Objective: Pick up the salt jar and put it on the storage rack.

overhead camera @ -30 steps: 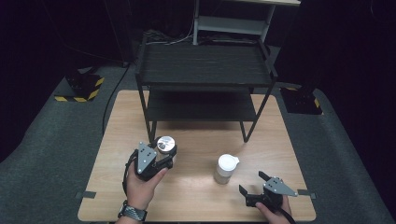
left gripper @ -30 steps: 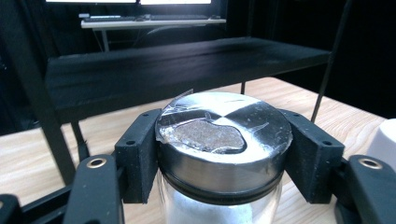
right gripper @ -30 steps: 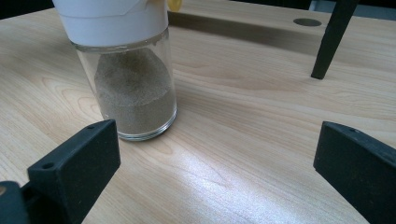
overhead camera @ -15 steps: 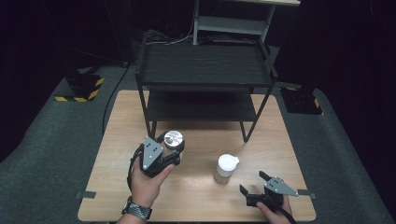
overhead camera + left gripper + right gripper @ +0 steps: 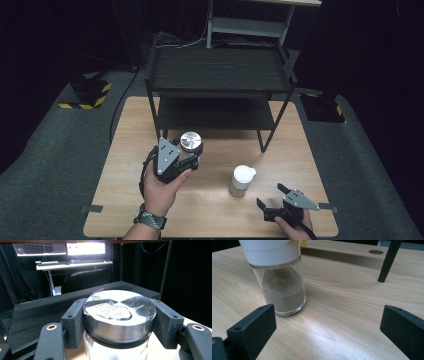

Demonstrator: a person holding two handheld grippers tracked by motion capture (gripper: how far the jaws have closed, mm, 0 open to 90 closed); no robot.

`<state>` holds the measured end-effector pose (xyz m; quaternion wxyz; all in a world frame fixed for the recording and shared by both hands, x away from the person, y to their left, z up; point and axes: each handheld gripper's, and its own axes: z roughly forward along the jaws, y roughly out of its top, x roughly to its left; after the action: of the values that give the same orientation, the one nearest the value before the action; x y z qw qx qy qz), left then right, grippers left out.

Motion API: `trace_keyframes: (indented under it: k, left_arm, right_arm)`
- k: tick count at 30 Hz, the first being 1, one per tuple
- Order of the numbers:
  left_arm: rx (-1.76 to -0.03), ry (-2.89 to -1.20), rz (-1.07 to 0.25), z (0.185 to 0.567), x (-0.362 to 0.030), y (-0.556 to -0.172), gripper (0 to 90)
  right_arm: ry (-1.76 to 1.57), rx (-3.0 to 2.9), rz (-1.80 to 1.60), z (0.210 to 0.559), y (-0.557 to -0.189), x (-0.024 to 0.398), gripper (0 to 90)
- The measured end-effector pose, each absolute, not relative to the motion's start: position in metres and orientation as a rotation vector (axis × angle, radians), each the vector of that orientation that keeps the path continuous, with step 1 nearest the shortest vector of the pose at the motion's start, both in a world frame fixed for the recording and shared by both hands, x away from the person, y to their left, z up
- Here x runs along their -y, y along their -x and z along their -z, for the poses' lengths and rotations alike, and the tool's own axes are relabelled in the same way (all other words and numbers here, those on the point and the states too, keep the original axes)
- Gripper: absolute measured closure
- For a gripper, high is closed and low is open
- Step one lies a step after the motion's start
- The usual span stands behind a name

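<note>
The left gripper clamped the jar just under its steel lid, above the table before the rack, a sound hold on rigid, slick, breakable glass, while the right gripper sat wide open.

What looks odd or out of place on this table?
Nothing is spilled or broken. The silver-lidded jar is clamped in the left gripper; its lid merely mirrors the lights. The white-capped jar stands upright on the table, powder heaped inside.
</note>
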<state>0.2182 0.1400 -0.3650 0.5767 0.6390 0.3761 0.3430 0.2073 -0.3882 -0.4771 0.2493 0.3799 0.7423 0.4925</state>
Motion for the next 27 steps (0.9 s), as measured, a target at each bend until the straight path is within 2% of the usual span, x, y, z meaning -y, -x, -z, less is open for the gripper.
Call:
trace_keyframes:
  k: [13,27]
  left_arm:
    - [-0.858,-1.486,-0.828,0.34,-0.137,-0.22,35.0]
    - [-0.836,-1.461,-0.858,0.296,-0.132,-0.232,35.0]
  right_arm:
    - [-1.043,-2.014,-1.349,0.478,-0.207,0.389,0.2]
    - [-1.046,-2.014,-1.355,0.478,-0.207,0.39,0.2]
